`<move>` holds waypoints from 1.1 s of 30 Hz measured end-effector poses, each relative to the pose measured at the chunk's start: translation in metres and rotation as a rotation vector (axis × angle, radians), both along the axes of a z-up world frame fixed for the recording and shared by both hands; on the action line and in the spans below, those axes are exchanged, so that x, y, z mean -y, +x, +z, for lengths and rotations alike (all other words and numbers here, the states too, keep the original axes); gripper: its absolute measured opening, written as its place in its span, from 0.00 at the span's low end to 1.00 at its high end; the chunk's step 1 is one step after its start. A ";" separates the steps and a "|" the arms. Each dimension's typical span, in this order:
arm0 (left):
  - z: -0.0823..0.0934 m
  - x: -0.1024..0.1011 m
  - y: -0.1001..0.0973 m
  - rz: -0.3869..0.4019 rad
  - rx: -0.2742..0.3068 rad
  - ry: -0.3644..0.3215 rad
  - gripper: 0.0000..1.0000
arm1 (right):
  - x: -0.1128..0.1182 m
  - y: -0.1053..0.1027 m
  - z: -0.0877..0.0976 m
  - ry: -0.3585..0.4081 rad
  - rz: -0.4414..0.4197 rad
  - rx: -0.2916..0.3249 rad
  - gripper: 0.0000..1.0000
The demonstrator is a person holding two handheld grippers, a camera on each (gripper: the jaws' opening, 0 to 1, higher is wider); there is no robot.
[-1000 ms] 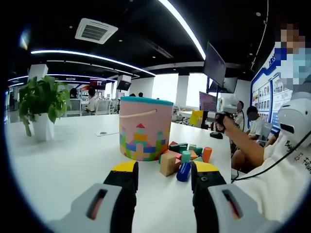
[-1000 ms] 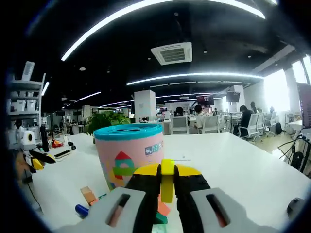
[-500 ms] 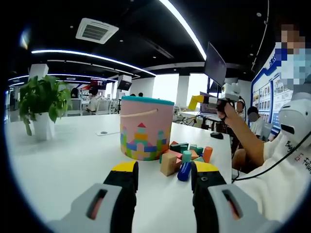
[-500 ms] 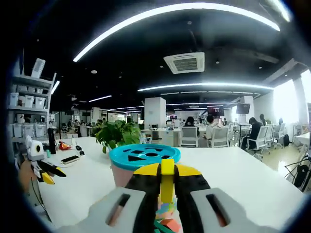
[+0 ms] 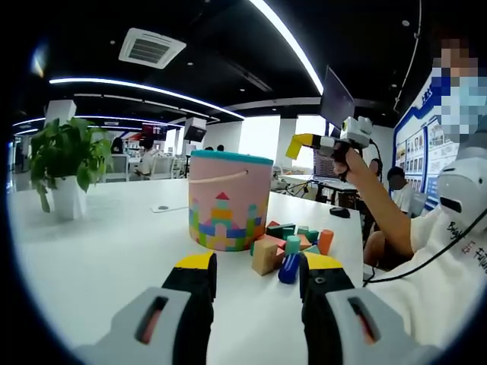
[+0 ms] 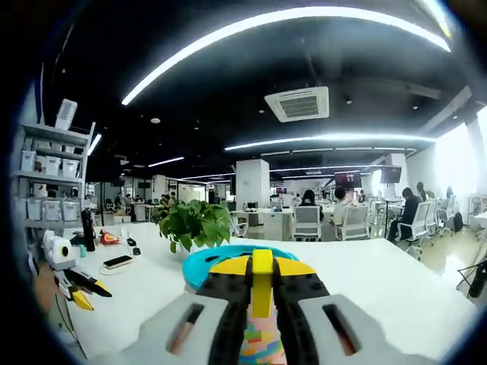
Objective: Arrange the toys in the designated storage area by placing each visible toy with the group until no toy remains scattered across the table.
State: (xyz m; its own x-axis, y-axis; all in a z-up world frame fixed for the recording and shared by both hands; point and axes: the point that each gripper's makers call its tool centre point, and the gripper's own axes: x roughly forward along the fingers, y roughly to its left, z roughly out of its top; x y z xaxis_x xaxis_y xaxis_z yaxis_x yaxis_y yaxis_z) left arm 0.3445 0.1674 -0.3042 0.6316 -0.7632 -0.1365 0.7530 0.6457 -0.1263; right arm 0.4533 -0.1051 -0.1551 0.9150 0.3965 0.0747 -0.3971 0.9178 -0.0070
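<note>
Yellow block (image 6: 262, 283) is clamped upright between the jaws of the right gripper (image 6: 262, 293), which hovers just above the turquoise slotted lid (image 6: 199, 262) of the pink toy bucket (image 5: 226, 199). Left gripper (image 5: 254, 283) rests open near the block pile (image 5: 293, 245), beside that bucket.

Potted plant (image 5: 67, 163) stands far left of the tongs on the white table (image 5: 99, 251); ceiling air vent (image 5: 151, 48) overhead; phone (image 6: 118, 262) lies left, near shelving (image 6: 46, 182).
</note>
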 end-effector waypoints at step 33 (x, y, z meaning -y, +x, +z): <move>-0.002 -0.003 0.002 0.005 -0.004 -0.007 0.44 | -0.008 0.114 -0.021 0.068 -0.152 -0.132 0.10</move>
State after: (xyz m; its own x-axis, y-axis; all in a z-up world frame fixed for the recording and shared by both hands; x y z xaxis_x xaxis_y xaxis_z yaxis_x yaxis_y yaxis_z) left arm 0.3460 0.1699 -0.3065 0.6345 -0.7613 -0.1338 0.7496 0.6483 -0.1338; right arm 0.5671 -0.0966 -0.1757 0.9674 0.2516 -0.0281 -0.2478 0.9637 0.0996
